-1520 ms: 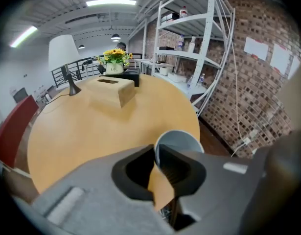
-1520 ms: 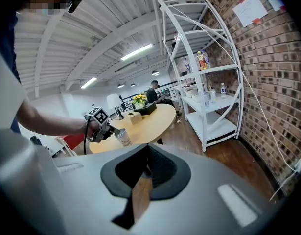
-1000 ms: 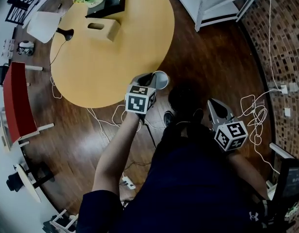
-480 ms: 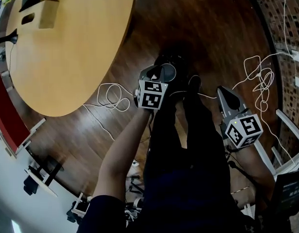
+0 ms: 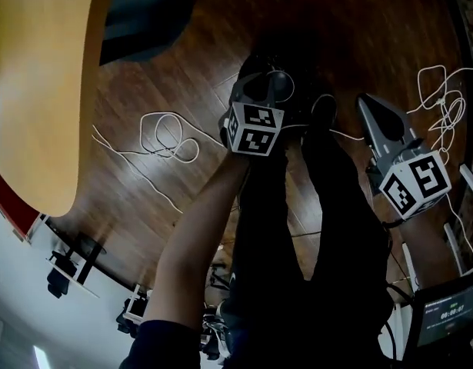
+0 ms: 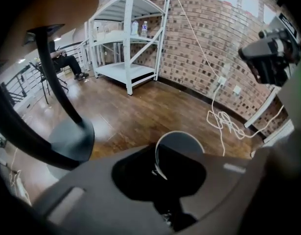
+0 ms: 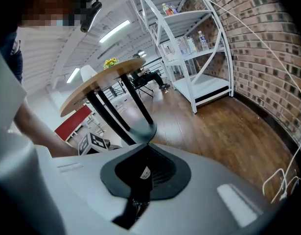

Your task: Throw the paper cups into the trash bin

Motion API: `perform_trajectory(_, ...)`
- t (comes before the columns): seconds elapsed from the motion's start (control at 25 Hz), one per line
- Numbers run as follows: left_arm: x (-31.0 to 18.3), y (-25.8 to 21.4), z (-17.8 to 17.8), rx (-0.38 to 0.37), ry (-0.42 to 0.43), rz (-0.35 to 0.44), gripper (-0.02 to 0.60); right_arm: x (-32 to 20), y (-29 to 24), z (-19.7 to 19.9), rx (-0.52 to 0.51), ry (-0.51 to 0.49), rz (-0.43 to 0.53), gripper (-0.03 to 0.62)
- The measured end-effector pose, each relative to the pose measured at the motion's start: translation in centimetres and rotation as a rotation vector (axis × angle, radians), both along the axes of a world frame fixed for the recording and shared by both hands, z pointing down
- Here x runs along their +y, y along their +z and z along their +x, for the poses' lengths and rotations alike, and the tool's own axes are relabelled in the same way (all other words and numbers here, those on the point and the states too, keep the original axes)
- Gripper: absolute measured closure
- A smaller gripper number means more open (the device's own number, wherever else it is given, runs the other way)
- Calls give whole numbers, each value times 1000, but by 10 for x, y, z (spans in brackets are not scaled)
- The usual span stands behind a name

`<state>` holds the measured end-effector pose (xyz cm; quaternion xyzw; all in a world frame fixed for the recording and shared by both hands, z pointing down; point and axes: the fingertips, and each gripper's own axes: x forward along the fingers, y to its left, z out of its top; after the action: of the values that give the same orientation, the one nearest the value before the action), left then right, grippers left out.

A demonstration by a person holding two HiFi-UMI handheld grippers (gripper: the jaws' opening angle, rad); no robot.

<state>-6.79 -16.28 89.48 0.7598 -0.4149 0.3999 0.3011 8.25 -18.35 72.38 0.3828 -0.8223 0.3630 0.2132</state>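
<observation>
Both of your arms reach down on either side of your dark-trousered legs [image 5: 328, 206], toward the wooden floor [image 5: 144, 191]. Your bare left forearm [image 5: 194, 237] rises from the lower left of the head view and ends behind the marker cube of the left gripper [image 5: 259, 91], which tilts steeply downward. Its jaws are clamped on the wall of the paper cup [image 6: 181, 142]. The cup's round white rim stands out just ahead of the jaws, and the cup hangs in the air above the floor. Your right forearm [image 5: 424, 244] is mostly hidden behind the other cube. The right gripper [image 5: 368, 108] points forward and down at a shallower slant, its jaws pressed together with nothing between them. It sits well apart from the cup, with your legs in between. A dark shape [image 5: 286, 52] lies directly under the cup in the head view; it may be the trash bin, but it is too dark there to tell. The round wooden counter [image 5: 36, 91] fills the left edge, with its dark base [image 5: 144, 14] beside it near the top. A looped white cable [image 5: 168, 137] lies on the floor between the counter and your left gripper.
</observation>
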Motion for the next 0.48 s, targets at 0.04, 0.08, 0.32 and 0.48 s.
perform_trajectory(0.04, -1, 13, 3, 4, 24, 2, 551, -4, 7, -1, -1, 2, 6, 585)
perform_trajectory(0.08, -1, 27, 6, 8, 47, 1, 551, -9, 13, 0, 1, 6, 12, 585)
perform_trajectory(0.32, -1, 135, 21, 27, 119, -30, 552, -51, 64, 32, 5, 73, 96, 585)
perform_trajectory(0.48, 0, 180, 38, 36, 180, -39, 552, -75, 74, 49, -1, 108, 155, 585)
